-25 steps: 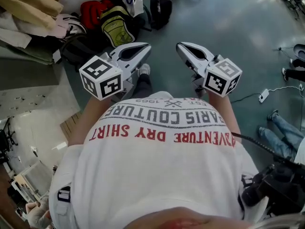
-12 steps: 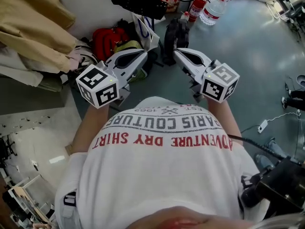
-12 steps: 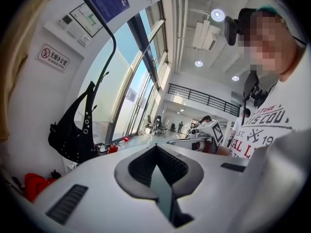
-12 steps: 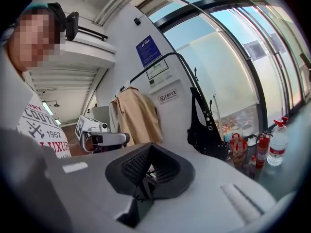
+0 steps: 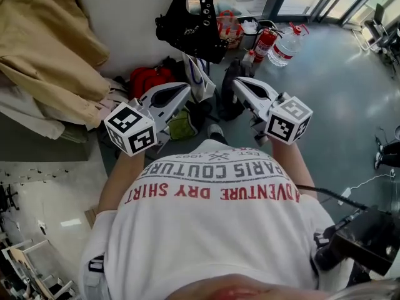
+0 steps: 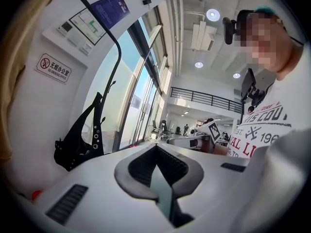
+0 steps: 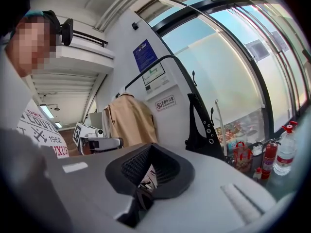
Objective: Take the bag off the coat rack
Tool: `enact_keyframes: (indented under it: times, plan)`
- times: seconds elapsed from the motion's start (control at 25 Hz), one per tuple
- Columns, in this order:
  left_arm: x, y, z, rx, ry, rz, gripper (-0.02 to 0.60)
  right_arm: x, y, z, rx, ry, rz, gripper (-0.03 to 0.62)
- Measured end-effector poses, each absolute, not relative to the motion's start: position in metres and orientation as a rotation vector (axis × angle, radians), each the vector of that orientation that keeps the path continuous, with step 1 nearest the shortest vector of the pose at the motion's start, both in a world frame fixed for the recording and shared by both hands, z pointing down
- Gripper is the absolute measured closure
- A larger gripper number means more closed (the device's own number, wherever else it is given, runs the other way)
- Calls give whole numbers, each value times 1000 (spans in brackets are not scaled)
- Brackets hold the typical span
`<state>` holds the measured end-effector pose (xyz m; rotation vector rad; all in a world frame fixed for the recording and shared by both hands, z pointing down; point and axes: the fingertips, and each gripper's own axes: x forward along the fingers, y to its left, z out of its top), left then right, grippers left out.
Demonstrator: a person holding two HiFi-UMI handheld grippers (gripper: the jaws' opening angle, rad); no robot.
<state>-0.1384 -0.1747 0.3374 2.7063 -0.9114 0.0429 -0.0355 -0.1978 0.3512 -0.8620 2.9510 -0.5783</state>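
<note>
A black shoulder bag (image 5: 190, 27) with metal eyelets hangs by its strap from a thin black curved rack arm (image 6: 114, 57) against the white wall. In the left gripper view the bag (image 6: 80, 144) is ahead and to the left; in the right gripper view the bag (image 7: 204, 130) is ahead and to the right. My left gripper (image 5: 184, 87) and right gripper (image 5: 236, 81) are held side by side in front of the person's chest, below the bag and apart from it. Both sets of jaws are shut with nothing between them.
A tan coat (image 5: 50, 49) hangs at the left on the same wall. On the floor under the bag lie a red bag (image 5: 147, 80), several other bags, a fire extinguisher (image 5: 265, 42) and a large water bottle (image 5: 289, 42). Glass wall panels stand at the right.
The head view has tilted up, bringing the hanging black bag and the coat into sight. Both grippers stay shut and have come nearer the wall and the bags on the floor.
</note>
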Motion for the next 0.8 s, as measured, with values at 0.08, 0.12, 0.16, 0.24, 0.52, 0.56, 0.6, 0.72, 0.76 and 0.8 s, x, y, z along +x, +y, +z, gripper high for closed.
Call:
enact_keyframes:
  times: [0.08,0.12,0.16,0.24,0.52,0.56,0.6,0.72,0.76,0.8]
  plan:
    - [-136,-195,339,2694,-925,44,578,-32,-217,358,-853,2953,-610,594]
    - [-134,-206,339,2689,-932,35,578,-30,-228,361,-846,2951,-626,594]
    - [-133,-217,338,2685,-937,23,578,-29,-239,362,-838,2948,-639,594]
    - [-129,-239,334,2686,-937,5,578,-26,-262,362,-824,2947,-647,594]
    - [-129,-312,354,2616,-985,-4,578,-22,-328,394,-798,2944,-766,594]
    - [-129,-321,359,2602,-987,-6,578,-23,-335,401,-792,2950,-791,594]
    - [-128,-329,364,2592,-991,-3,578,-23,-342,407,-786,2955,-809,594]
    - [-127,-348,378,2572,-1005,25,578,-25,-358,417,-774,2964,-839,594]
    - [-127,-354,381,2568,-1007,32,578,-25,-364,418,-772,2966,-841,594]
    - [-126,-360,383,2566,-1009,35,578,-24,-371,418,-769,2967,-840,594]
